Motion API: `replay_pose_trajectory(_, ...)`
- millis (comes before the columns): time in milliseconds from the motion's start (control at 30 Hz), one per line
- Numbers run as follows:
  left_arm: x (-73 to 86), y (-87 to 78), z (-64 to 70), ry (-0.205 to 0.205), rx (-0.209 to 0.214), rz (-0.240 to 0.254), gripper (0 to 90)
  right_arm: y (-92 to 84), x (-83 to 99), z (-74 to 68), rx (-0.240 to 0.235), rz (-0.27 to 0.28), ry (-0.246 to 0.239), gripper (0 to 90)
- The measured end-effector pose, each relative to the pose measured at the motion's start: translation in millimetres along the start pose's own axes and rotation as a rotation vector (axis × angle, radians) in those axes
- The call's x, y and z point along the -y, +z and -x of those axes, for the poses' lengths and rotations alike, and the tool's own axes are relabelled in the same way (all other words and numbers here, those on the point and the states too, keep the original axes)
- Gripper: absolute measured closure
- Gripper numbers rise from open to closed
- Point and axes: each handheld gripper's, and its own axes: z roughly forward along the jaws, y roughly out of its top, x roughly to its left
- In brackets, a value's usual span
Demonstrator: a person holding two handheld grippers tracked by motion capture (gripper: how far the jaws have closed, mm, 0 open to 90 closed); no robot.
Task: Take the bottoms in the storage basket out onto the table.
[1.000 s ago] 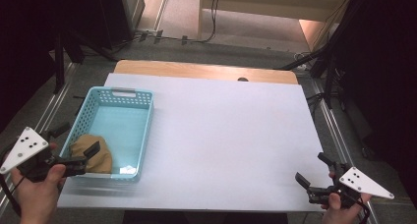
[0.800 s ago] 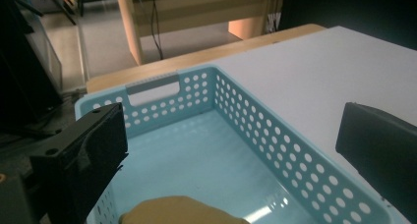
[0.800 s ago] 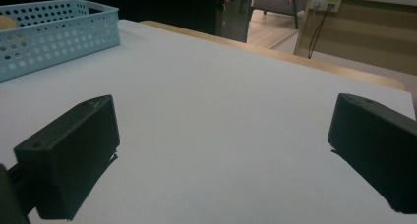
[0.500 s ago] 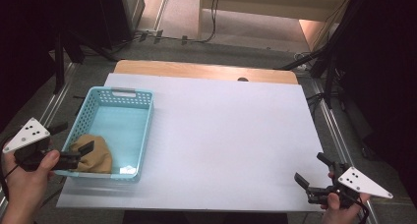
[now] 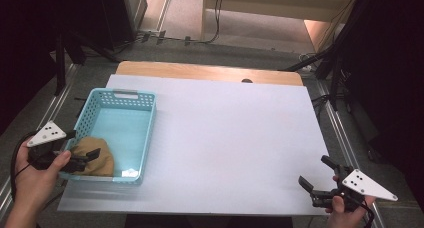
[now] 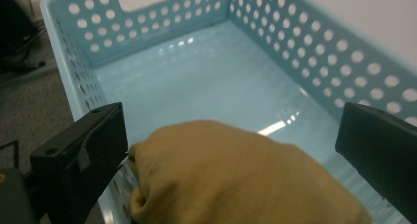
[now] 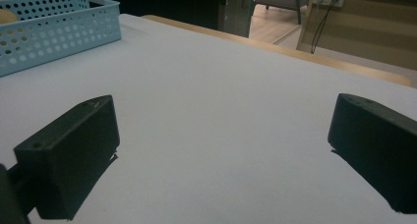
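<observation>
The white surface (image 5: pixel 225 143) is bare across its middle, so little trouble is to be expected there. The greater risk lies with the light blue basket (image 5: pixel 100 100), which stands near the left edge of the surface: if it is nudged by the gripper at its near wall, it could be slid or tipped, since it looks light and nothing is seen to hold it down.

Inside it, at the near end, a tan cloth bundle (image 6: pixel 246 175) is lying on the basket floor. The left gripper (image 5: pixel 82 162) is held at that near wall with its jaws spread wide on either side of the cloth and not closed on it. If they are shut from here, the rim could be caught along with the cloth, or only a loose fold could be pinched, so that the bundle sags and drops.

The right gripper (image 5: pixel 320 180) is held low over the near right corner, its jaws wide and empty; a scrape against the surface is judged the smallest hazard.
</observation>
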Motion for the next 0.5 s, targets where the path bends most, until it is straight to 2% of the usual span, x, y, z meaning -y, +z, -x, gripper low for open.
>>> replay_pose_trajectory(100, 0.8, 4.6, 3.1, 0.028, -0.018, -0.044, 0.0, 0.7, 0.5, 0.1, -0.006, -0.001, -0.007, 0.0)
replay_pose_trajectory(500, 1.6, 16.6, 5.1, 0.059, -0.034, -0.17, 0.7, 2.3, 1.0, -0.7, -0.011, -0.01, -0.003, 0.0)
